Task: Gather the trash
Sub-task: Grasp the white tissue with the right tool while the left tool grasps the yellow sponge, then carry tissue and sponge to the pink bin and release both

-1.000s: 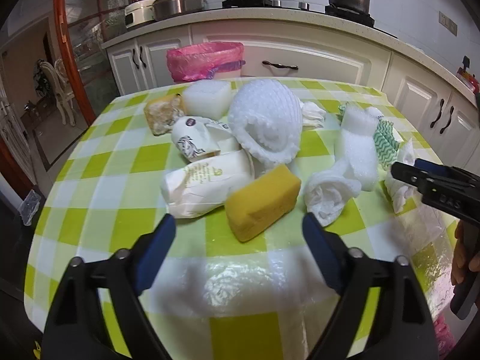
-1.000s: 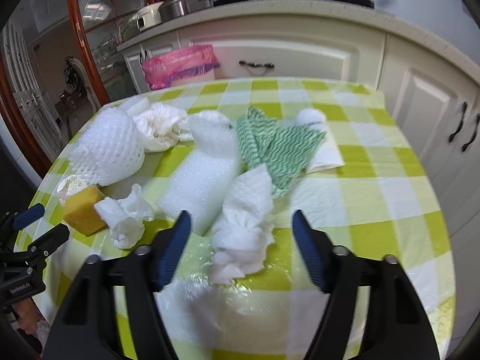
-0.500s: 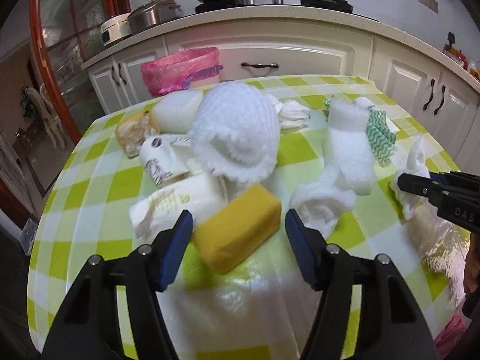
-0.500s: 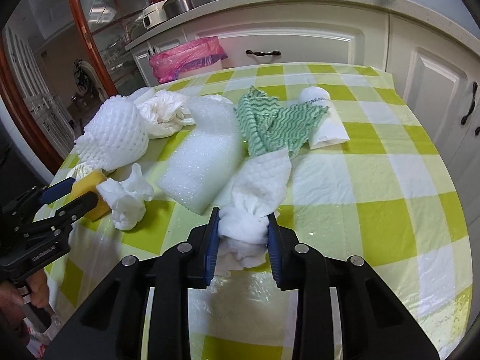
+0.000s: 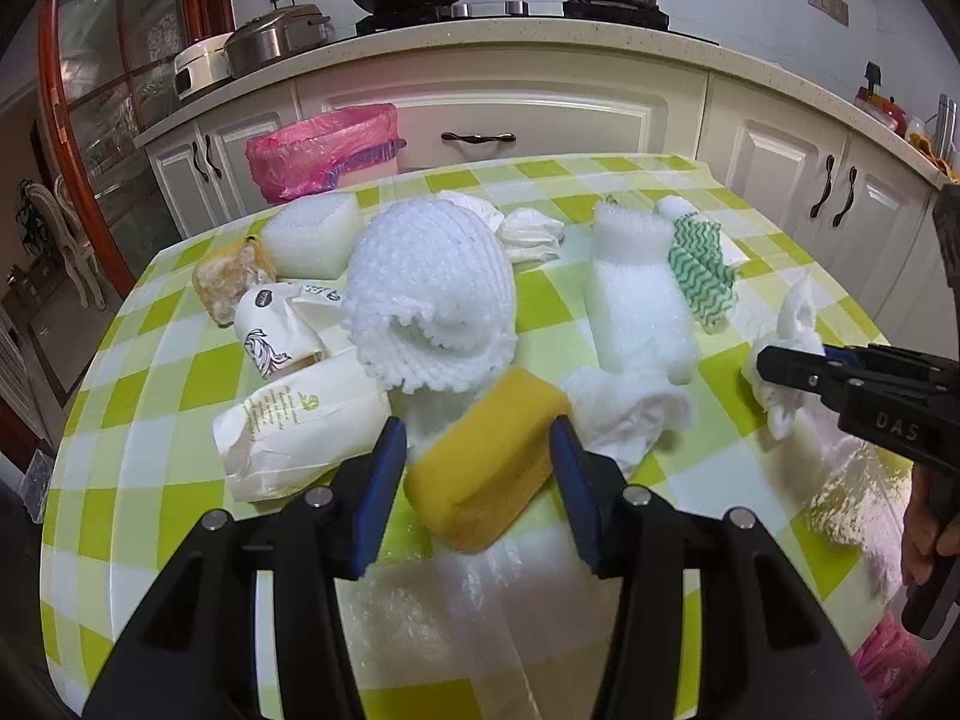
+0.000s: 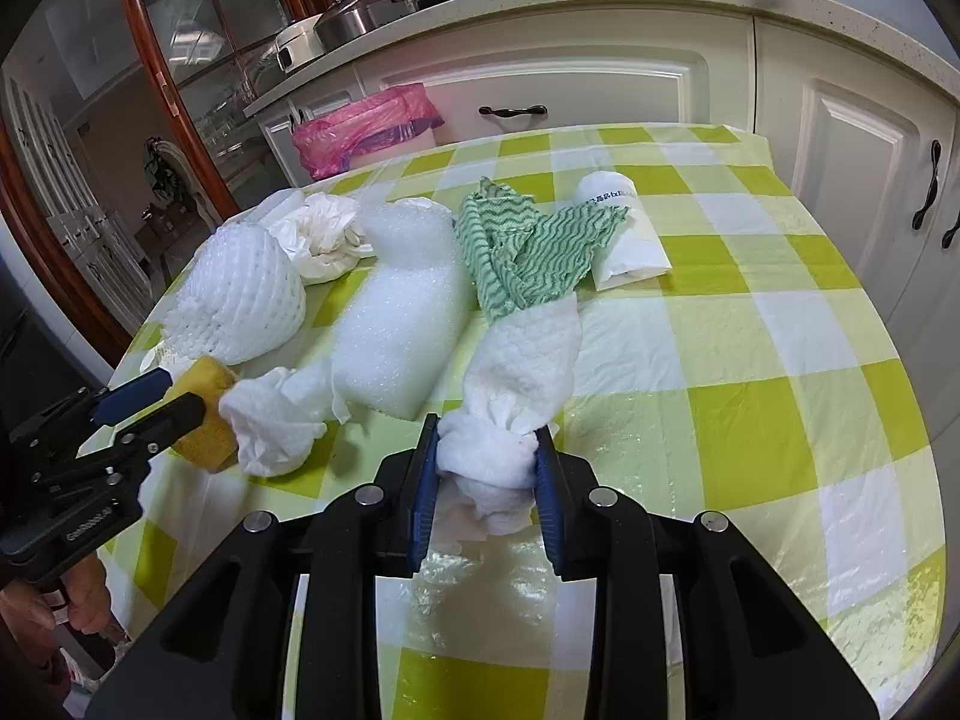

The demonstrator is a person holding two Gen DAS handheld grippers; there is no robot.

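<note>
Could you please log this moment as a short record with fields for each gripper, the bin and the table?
left gripper: jaws closing around the yellow sponge, pads close to its sides, contact unclear
right gripper: shut on a crumpled white paper towel
bin: pink-lined bin beyond the table's far edge
table: green check cloth; foam net, foam sheet, green wavy cloth, paper bags lying loose

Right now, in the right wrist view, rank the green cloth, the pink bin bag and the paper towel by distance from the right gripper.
1. Paper towel: clamped in the right gripper.
2. Green cloth: mid-table, just beyond the towel.
3. Pink bin bag: past the table's far edge, up left.
</note>
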